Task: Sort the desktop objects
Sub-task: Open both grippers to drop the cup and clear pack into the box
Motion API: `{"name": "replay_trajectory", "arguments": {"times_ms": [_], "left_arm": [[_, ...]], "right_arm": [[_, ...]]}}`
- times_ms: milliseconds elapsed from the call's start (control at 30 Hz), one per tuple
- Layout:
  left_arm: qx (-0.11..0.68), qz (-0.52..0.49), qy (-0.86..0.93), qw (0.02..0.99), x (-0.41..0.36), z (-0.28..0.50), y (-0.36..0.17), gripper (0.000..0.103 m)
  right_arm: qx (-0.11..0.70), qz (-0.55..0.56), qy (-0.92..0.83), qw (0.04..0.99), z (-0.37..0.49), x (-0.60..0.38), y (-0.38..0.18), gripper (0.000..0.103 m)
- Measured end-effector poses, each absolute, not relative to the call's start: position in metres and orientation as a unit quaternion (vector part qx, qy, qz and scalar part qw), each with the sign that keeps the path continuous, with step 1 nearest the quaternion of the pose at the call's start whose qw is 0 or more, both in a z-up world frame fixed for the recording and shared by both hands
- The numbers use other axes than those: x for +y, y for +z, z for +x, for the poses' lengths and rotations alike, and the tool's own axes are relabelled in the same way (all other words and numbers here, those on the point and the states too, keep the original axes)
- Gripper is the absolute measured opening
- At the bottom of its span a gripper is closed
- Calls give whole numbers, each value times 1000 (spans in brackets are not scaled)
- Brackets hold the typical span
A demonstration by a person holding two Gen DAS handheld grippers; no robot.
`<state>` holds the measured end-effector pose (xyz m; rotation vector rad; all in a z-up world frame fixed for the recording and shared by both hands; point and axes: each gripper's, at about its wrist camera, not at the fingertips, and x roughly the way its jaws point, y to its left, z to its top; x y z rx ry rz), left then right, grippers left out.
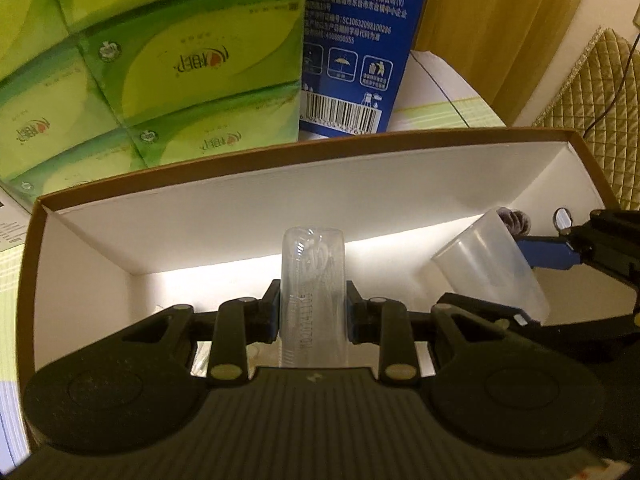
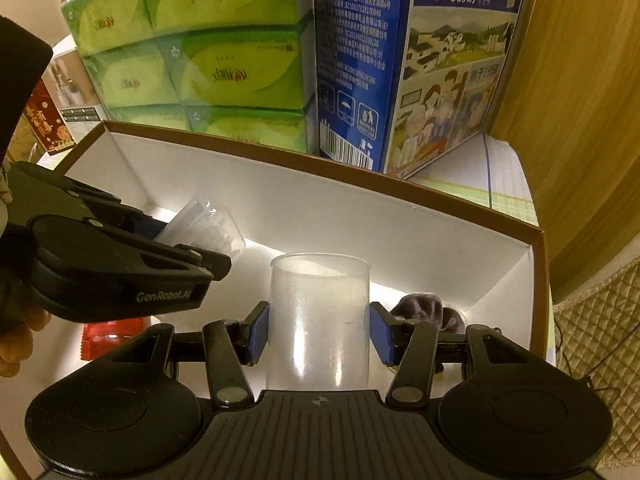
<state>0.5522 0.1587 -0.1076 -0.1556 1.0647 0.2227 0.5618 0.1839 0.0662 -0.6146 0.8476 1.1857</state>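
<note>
- The left gripper (image 1: pixel 313 312) clamps a clear measuring cup (image 1: pixel 313 280) above the left part of the white-lined cardboard box (image 1: pixel 240 208).
- The right gripper (image 2: pixel 319 334) grips a frosted plastic cup (image 2: pixel 320 320) over the box's right part.
- A dark furry item (image 2: pixel 424 310) lies in the far right corner.
- Green tissue packs (image 2: pixel 224 60) and a blue milk carton (image 2: pixel 400 60) stand behind the box.
</note>
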Motion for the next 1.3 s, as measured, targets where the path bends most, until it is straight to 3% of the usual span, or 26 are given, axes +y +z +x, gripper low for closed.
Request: {"name": "replay_trajectory", "arguments": {"times_ms": [133,600,700,767,1133,1300], "left_arm": [[500,-73,107,856,159,553,-105,39],[490,-63,119,861,161,550,-96,47],[488,-67,120,862,163,545,-92,50],[484,-64,122,864,162,540,-88,58],[458,-47,130,878,156,500,-58,75],[451,-40,138,881,150,477,-44,79]], "right_arm": [[383,-273,534,702,563,186,64,49],[380,-254,533,712,565,184,62,50],[370,-247,533,720,565,180,65,67],[363,-237,541,721,564,174,69,79],[353,-223,561,715,545,137,92,100],[353,-215,559,719,535,119,101,101]]}}
